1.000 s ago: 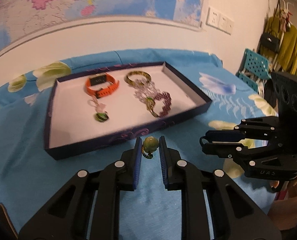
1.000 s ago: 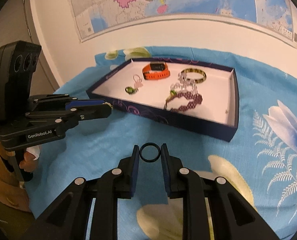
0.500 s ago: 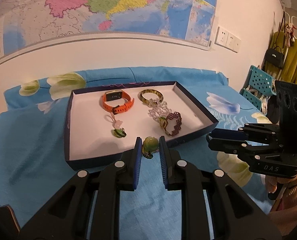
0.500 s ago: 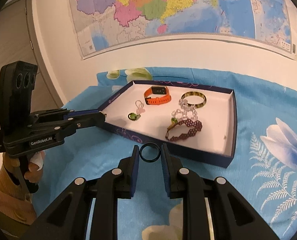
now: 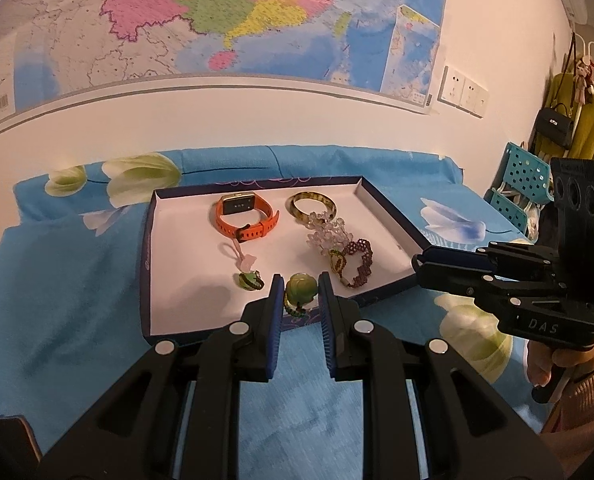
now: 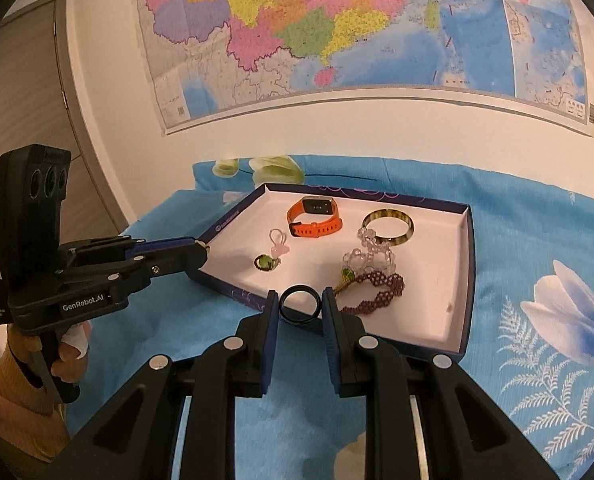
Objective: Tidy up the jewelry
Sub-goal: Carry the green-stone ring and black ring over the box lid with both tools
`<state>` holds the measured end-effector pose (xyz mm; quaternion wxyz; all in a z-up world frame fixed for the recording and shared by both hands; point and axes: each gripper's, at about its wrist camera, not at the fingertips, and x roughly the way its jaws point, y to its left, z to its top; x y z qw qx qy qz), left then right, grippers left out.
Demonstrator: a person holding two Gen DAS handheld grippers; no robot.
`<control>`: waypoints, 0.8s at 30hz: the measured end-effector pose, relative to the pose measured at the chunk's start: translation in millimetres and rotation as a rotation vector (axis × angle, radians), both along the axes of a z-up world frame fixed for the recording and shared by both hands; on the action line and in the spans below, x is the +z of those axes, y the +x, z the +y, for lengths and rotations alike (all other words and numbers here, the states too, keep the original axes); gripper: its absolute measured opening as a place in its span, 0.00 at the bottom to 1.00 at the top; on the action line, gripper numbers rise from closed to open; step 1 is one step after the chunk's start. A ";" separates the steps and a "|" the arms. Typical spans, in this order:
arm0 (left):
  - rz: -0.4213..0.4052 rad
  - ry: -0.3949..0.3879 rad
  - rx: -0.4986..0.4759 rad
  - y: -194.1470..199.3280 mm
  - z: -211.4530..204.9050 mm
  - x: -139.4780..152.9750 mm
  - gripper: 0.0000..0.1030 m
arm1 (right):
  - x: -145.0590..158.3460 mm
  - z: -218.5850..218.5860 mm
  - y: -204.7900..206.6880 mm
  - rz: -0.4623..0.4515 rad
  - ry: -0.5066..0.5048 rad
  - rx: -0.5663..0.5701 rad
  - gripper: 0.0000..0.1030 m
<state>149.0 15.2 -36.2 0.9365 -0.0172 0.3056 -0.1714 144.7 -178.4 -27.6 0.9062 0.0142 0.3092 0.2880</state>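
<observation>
Jade pendant [image 5: 300,289] pinched in left claw [image 5: 299,300]; right claw [image 6: 300,307] clamps black ring [image 6: 300,306].

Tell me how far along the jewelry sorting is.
Mostly done: the watch, bangle, bead bracelets and charm already lie in the tray. In hand: the left claw grips a green pendant, the right claw a black ring. Left: set both in the tray.

Your tongs' pads [image 5: 275,320] are blue; the cloth [image 6: 537,240] is blue with white flowers; the watch [image 5: 246,216] orange, the ring [image 6: 300,305] black.
</observation>
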 end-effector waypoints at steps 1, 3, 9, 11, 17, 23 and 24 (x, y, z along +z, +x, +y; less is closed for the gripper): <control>-0.001 0.001 0.002 0.1 -0.1 0.3 0.17 | 0.9 0.1 0.9 -0.002 0.001 -0.002 0.19; -0.003 0.002 0.005 1.6 0.3 0.6 0.17 | 1.2 -0.2 2.9 -0.004 0.003 -0.004 0.19; -0.002 0.005 0.011 6.4 0.4 0.8 0.17 | 0.7 -0.2 10.4 -0.001 0.007 -0.009 0.19; -0.002 0.005 0.012 8.0 0.6 1.1 0.17 | 0.9 -0.2 11.1 -0.001 0.007 -0.008 0.19; -0.002 0.010 0.017 11.5 -0.3 1.6 0.17 | 1.5 0.3 15.9 -0.005 0.008 -0.013 0.19; -0.004 0.013 0.017 13.8 -1.1 2.5 0.17 | 1.8 -1.6 22.8 -0.004 0.012 -0.022 0.19; -0.005 0.015 0.016 14.4 -1.4 2.7 0.17 | 1.7 -1.8 23.9 -0.005 0.011 -0.024 0.19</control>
